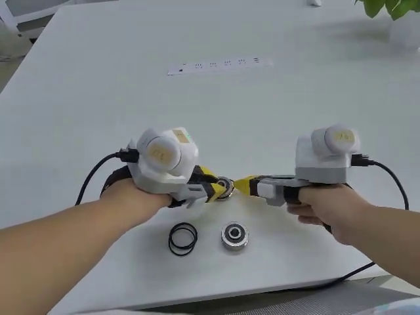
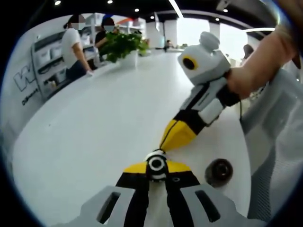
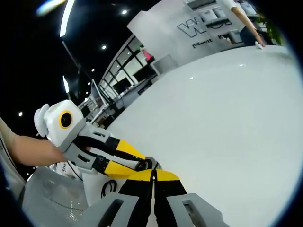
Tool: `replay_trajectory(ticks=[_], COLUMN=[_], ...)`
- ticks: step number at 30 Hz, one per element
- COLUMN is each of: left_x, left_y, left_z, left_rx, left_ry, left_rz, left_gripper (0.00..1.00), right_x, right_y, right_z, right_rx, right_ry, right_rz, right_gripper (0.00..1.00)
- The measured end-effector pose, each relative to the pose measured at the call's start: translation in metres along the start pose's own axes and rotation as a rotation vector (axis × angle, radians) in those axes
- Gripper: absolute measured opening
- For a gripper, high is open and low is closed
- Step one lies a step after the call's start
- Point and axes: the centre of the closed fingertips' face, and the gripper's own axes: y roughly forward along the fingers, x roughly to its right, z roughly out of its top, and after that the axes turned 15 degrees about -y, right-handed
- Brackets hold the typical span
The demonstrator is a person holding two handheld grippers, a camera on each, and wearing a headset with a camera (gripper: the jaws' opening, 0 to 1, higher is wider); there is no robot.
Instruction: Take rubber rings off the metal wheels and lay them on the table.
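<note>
My left gripper (image 1: 220, 189) is shut on a small metal wheel (image 1: 226, 186) and holds it just above the white table (image 1: 216, 118). In the left gripper view the wheel (image 2: 156, 163) sits upright between my yellow jaw tips. My right gripper (image 1: 240, 186) comes in from the right with its jaws shut, its tips (image 2: 163, 147) touching the wheel's rim. Whether a ring is pinched there I cannot tell. Black rubber rings (image 1: 183, 237) lie on the table below the left gripper. A second metal wheel (image 1: 234, 235) lies beside them.
A power strip (image 1: 218, 64) is set into the table farther back, and a potted plant (image 1: 387, 6) stands at the far right corner. Black cables (image 1: 92, 180) trail from both grippers. The table's near edge runs just below the rings. People stand by shelves (image 2: 71, 42) beyond the table.
</note>
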Motion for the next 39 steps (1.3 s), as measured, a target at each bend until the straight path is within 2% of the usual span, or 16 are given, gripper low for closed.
replay_trajectory(ticks=[19,39], left_x=[0.0007,0.0008], left_y=[0.0004,0.0001], left_z=[-0.0008,-0.0005], left_rx=[-0.014,-0.019], left_ry=[0.004,-0.007], left_rz=[0.012,0.027], left_gripper=[0.12,0.12], right_x=[-0.0042,-0.0022], right_y=[0.0,0.0025], right_z=[0.0011,0.0029], right_rx=[0.004,0.005], right_ry=[0.021,0.005], right_rz=[0.004,0.008], right_gripper=[0.0,0.0])
